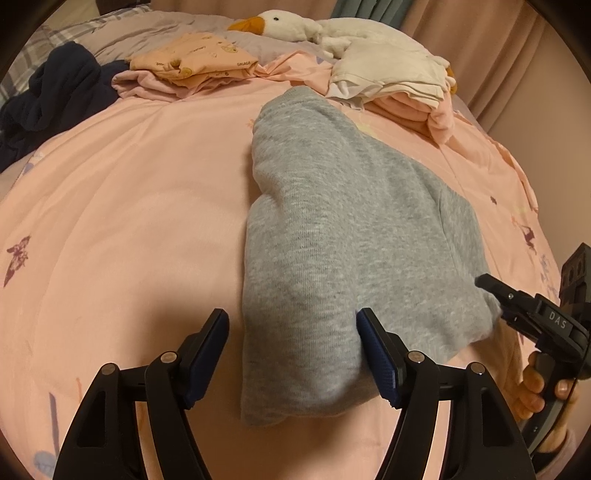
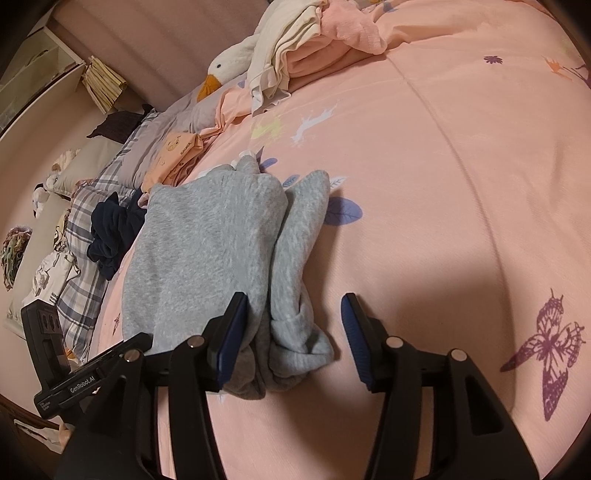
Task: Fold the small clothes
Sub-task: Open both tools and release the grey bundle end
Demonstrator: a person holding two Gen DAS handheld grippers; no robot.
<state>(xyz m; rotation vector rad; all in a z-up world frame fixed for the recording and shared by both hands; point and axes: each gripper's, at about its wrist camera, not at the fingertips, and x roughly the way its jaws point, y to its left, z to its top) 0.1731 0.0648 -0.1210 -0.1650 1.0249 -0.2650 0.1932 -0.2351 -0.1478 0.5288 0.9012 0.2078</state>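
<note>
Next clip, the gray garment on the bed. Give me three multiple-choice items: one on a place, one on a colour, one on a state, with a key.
1. Where does the gray garment lie?
A. on the pink bedcover
B. on the toy goose
C. on a chair

2. What colour is the crumpled garment at the bed's far left edge in the left wrist view?
A. white
B. dark navy
C. green

3. How does the left gripper stand?
A. shut on the garment
B. open around the garment's near end
C. out of view

Key: 1 A, the gray cloth rests on the pink cover; 2 B, that heap is dark blue; 3 B, its jaws stand wide, one either side of the cloth. The right gripper is open too.
</note>
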